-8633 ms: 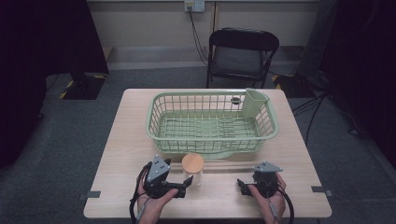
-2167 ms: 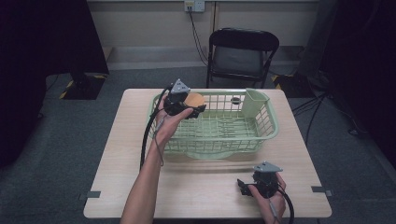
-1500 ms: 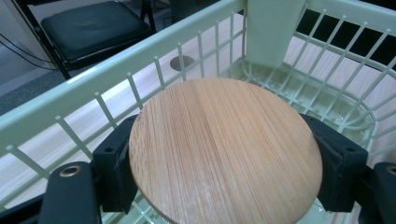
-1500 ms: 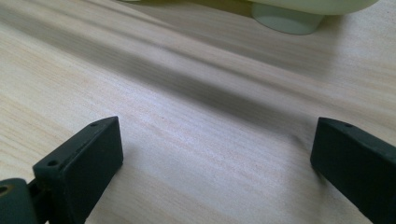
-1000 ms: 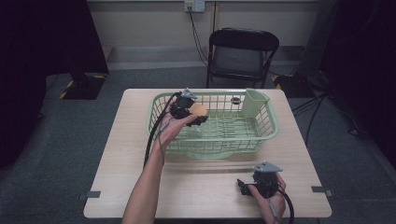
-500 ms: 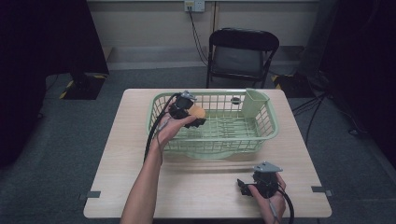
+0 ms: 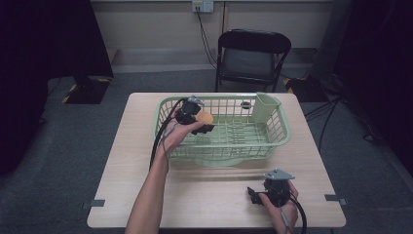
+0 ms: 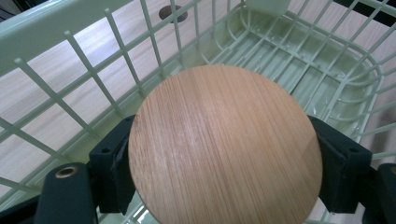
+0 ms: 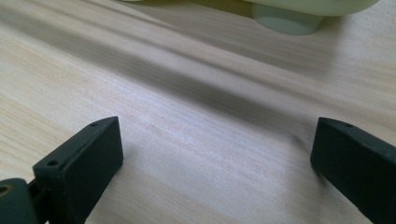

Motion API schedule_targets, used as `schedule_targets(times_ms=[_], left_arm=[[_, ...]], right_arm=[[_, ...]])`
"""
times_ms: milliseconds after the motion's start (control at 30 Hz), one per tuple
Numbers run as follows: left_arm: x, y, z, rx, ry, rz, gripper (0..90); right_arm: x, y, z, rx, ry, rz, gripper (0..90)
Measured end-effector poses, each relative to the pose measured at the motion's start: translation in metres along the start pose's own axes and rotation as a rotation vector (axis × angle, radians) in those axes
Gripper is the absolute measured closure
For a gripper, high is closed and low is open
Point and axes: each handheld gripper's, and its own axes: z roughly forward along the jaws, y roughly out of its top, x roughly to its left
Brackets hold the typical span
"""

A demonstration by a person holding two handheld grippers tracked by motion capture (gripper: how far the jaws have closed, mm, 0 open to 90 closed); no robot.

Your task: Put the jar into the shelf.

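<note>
A round wooden disc, the top of a small container, is clamped between the two black jaws of my left gripper. In the high view my left gripper holds this wooden-topped container inside the left end of the pale green wire basket, just over its ribbed floor. The container's body is hidden under the disc. My right gripper rests on the table near the front right edge. Its jaws stand wide apart on bare wood, so the right gripper is open and holds nothing.
The basket's near rim runs close behind the held disc. A green cutlery holder stands in the basket's far right corner. A small dark round thing lies behind the basket. A black folding chair stands beyond the table.
My left gripper carried the container from the table's front up over the basket's left rim and has sunk a little lower inside it. The right gripper has stayed put.
</note>
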Motion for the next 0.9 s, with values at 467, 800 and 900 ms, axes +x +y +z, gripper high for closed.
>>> schedule_targets(times_ms=[467, 800, 900], left_arm=[[0.001, 0.002, -0.008, -0.083, 0.012, -0.048, 2.6], [0.002, 0.004, -0.023, -0.158, 0.042, -0.086, 3.4], [0.000, 0.005, -0.027, -0.176, 0.062, -0.083, 2.7]], right_arm=[[0.000, 0.000, 0.000, 0.000, 0.000, 0.000, 1.5], [0.000, 0.000, 0.000, -0.001, 0.000, 0.001, 1.5], [0.000, 0.000, 0.000, 0.000, 0.000, 0.000, 1.5]])
